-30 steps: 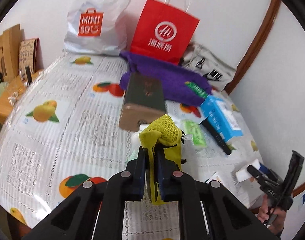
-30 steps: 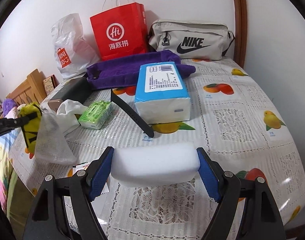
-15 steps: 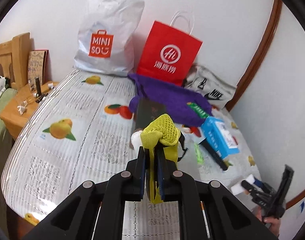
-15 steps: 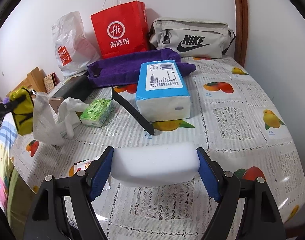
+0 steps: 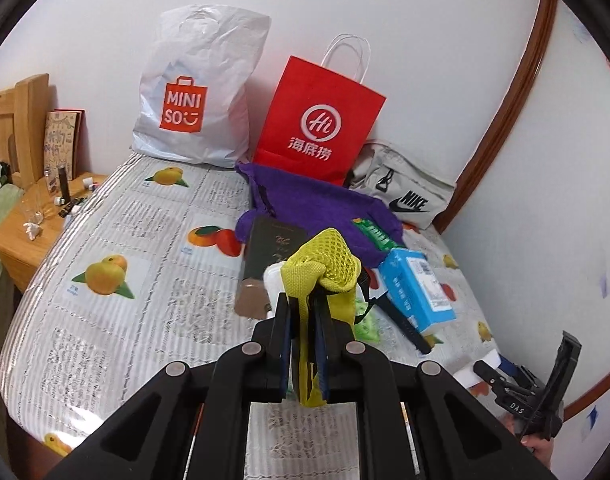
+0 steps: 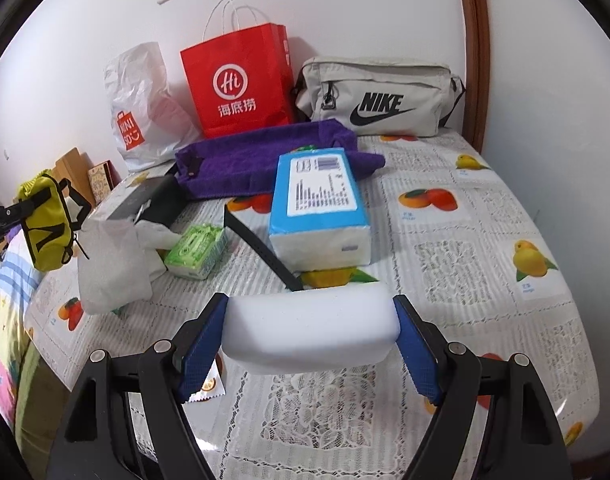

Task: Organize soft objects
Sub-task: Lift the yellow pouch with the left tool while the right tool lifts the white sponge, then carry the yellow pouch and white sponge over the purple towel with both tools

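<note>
My left gripper is shut on a yellow mesh pouch and holds it above the table's near edge. The pouch also shows at far left in the right wrist view, hanging in the air. My right gripper is shut on a white sponge block held over the table's front; it also shows in the left wrist view. A purple towel, a blue tissue pack, a green tissue packet and a white cloth lie on the table.
A white MINISO bag, a red paper bag and a grey NIKE bag stand along the back wall. A dark box and a black strap lie mid-table. A wooden nightstand is left of the fruit-print tablecloth.
My left gripper has risen and pulled back with the yellow pouch, so more of the table shows. The right gripper has barely moved, still holding the sponge.
</note>
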`<state>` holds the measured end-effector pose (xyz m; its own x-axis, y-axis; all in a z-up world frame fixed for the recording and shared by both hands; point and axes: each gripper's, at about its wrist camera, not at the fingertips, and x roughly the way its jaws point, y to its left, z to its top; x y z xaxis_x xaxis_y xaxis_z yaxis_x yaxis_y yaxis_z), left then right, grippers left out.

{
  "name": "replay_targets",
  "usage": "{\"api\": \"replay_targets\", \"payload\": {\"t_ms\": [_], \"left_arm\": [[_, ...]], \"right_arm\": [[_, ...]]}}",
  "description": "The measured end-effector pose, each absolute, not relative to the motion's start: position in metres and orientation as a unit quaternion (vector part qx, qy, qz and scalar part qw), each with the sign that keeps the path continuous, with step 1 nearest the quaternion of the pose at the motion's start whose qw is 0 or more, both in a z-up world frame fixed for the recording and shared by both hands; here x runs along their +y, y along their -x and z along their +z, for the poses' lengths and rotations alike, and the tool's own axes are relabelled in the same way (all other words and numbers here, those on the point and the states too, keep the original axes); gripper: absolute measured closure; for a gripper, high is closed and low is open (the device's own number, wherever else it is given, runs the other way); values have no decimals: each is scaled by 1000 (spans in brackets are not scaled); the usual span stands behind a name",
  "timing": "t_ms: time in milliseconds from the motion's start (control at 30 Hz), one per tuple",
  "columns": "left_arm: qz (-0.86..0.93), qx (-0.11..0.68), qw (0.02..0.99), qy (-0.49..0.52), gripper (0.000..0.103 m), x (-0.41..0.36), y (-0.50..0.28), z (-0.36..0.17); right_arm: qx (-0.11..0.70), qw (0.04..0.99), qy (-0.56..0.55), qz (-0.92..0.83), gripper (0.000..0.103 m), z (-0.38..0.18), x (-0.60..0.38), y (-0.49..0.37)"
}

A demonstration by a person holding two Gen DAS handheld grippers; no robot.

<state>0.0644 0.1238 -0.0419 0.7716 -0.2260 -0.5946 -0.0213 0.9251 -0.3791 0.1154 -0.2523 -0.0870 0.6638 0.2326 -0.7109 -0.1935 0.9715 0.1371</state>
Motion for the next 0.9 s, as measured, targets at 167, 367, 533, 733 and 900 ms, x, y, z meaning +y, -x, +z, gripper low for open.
{"api": "replay_targets", "payload": {"t_ms": [167, 367, 533, 733, 900], "left_arm": [[-64, 332, 921, 193, 93, 122, -71, -37], [-62, 322, 926, 187, 93, 125, -78, -17], [-61, 322, 926, 187, 93, 125, -88, -8], [-51, 325, 925, 189, 93, 123, -102, -3], [-45, 332, 924, 184, 93, 117, -116, -1]], "right_arm": [[391, 912, -24, 122, 23, -81, -251, -122], [388, 912, -22, 129, 23, -73, -245, -129], [376, 917, -21, 131, 23, -58, -243, -138], [359, 923, -10, 138, 23, -38, -242, -151], [347, 927, -5, 144, 23, -24, -240, -169]]}}
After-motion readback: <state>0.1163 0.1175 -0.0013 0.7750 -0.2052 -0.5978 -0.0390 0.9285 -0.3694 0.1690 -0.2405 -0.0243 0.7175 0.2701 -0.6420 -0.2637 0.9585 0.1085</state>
